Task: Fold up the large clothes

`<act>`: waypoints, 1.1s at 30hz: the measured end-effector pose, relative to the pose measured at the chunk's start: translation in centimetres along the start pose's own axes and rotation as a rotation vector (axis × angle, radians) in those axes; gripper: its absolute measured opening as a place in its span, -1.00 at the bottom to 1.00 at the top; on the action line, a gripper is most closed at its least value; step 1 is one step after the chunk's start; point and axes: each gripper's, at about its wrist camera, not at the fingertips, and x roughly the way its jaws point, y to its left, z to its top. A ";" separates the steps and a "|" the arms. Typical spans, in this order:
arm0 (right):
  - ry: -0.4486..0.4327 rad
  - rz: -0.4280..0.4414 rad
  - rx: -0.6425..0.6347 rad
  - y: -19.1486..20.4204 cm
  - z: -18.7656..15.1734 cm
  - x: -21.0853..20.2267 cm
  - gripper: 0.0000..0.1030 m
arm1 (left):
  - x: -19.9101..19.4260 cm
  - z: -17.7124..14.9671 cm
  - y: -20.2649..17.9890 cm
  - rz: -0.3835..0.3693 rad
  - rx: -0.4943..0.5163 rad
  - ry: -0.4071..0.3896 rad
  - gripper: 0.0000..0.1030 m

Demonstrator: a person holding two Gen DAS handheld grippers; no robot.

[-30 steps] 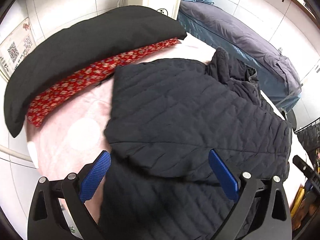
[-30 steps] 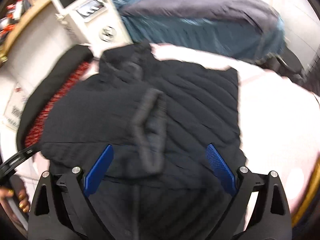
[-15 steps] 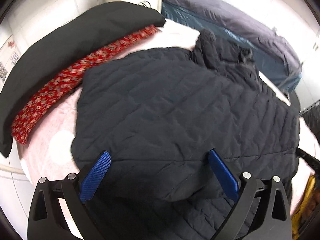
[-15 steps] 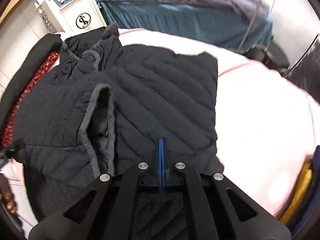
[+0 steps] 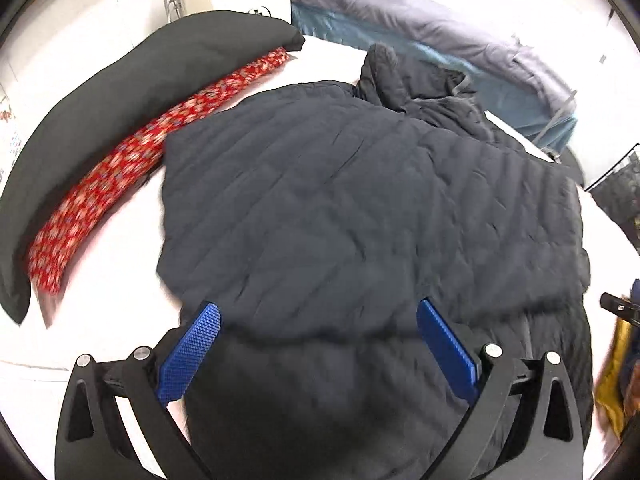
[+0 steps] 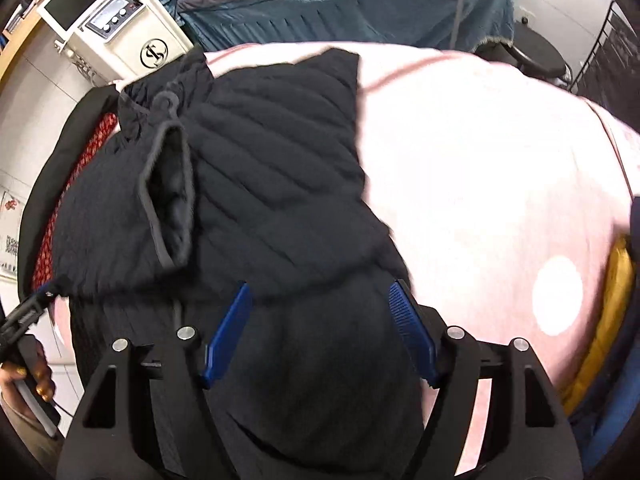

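Reopened since half a second ago: right hand-held gripper [image 6: 320,332], jaws just parted wide, empty above the folded black quilted jacket [image 6: 256,208]. Left hand-held gripper [image 5: 320,344] likewise wide open, gripping nothing. Jacket spread on pink bed [image 6: 480,168], beside red floral cloth [image 5: 120,184].

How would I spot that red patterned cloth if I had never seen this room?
Find the pink-covered bed with the dark quilted jacket spread on it. Along the bed's far left edge lies a long black cushion; the red cloth is the narrow strip between it and the jacket. It is the only bright, flowered fabric among plain dark ones.
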 end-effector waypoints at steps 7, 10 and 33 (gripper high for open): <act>0.126 0.044 -0.037 -2.7 -6.0 -0.6 0.39 | -2.0 -7.2 5.6 -0.042 -0.099 0.024 0.87; 0.179 0.063 -0.095 -2.5 -8.3 -0.7 0.38 | -2.5 -10.3 7.6 -0.037 -0.153 0.073 0.87; 0.344 0.219 -0.086 -6.8 -17.2 1.7 0.45 | -0.3 -19.3 7.2 -0.210 -0.082 0.258 0.28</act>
